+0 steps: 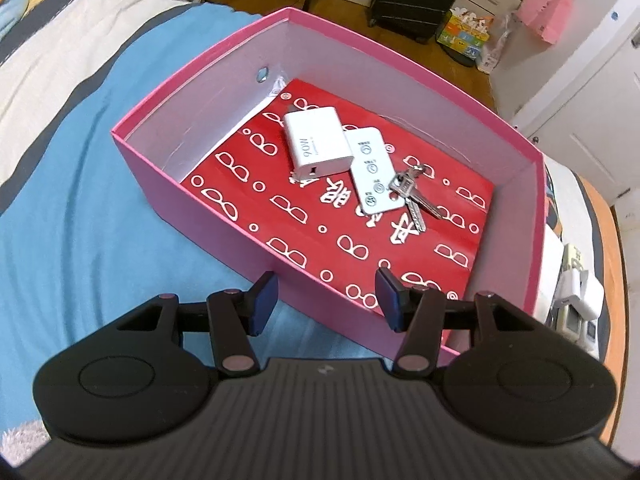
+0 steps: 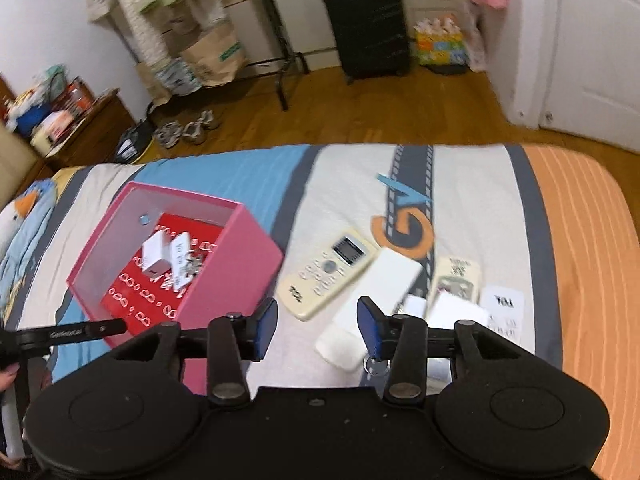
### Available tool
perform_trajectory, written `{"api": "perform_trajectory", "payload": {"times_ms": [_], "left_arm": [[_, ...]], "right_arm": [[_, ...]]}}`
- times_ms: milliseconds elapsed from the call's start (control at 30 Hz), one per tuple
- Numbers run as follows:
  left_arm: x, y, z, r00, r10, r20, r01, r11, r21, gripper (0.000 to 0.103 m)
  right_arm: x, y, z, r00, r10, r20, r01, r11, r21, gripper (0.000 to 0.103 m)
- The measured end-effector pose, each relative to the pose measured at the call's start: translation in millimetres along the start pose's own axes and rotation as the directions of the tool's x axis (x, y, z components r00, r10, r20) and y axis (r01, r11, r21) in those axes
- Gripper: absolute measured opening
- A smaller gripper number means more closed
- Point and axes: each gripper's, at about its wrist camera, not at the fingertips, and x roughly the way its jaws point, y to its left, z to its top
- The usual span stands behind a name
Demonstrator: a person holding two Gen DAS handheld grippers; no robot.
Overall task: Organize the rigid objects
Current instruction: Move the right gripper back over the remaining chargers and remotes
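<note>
The left tongs [image 1: 326, 300] hang open and empty over the near wall of the pink box [image 1: 192, 196], one pad outside it above the blue stripe of the blanket [image 1: 80, 184], the other pad over the box floor. Inside, on a red patterned sheet [image 1: 280, 208], lie three things close together: a white charger [image 1: 318, 144] marked 90W, a slim white remote [image 1: 370, 170] touching its right edge, and a bunch of keys [image 1: 408, 194] resting partly on that remote. A small round hole [image 1: 263, 75] shows in the far left wall of the box.

The right tongs [image 2: 318, 330] are also spread wide with nothing between the pads, held above the bed. Just past them sits a loose group: a small white case [image 2: 340, 346] nearest, a white slab [image 2: 380, 286] touching it, and a cream remote [image 2: 328, 272] lying aslant beside the slab, between it and the box [image 2: 240, 264]. Right of the slab are further pale items, too blurred to name, and a white card [image 2: 502, 304]. The box stands to the left of this group, on the blanket's blue and white stripes. Beyond the bed's far edge is wood floor [image 2: 360, 112], with a black suitcase [image 2: 366, 28] upright against the wall and shoes [image 2: 188, 130] near a rack.
</note>
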Motion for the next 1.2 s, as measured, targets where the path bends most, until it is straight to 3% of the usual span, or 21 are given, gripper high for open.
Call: {"api": "perform_trajectory", "payload": {"times_ms": [300,467,567,867,1000,1200], "left_arm": [[-3,-11,-4,1.000,0.020,0.010,-0.020,0.999,0.048,0.054],[-8,-17,-6,0.999,0.041,0.033,-0.043,0.996,0.084,0.054],[-11,-21,-8,0.997,0.056,0.047,-0.061,0.993,0.102,0.054],[-14,-23,-10,0.996,0.063,0.064,-0.071,0.990,0.124,0.054],[-14,-23,-10,0.996,0.062,0.065,-0.070,0.990,0.125,0.054],[-15,-23,-10,0.996,0.061,0.066,-0.069,0.990,0.124,0.054]], "right_arm": [[59,-23,-32,0.999,0.039,-0.018,-0.037,0.994,0.107,0.050],[95,-23,-44,0.999,0.005,-0.038,0.000,0.993,0.121,0.050],[114,-24,-48,0.996,-0.012,-0.093,0.027,0.988,0.155,0.050],[130,-12,-54,0.987,-0.102,-0.121,0.114,0.989,0.096,0.059],[142,-8,-49,0.985,-0.136,-0.105,0.143,0.988,0.060,0.070],[148,-3,-52,0.981,-0.179,-0.081,0.180,0.984,0.007,0.070]]}}
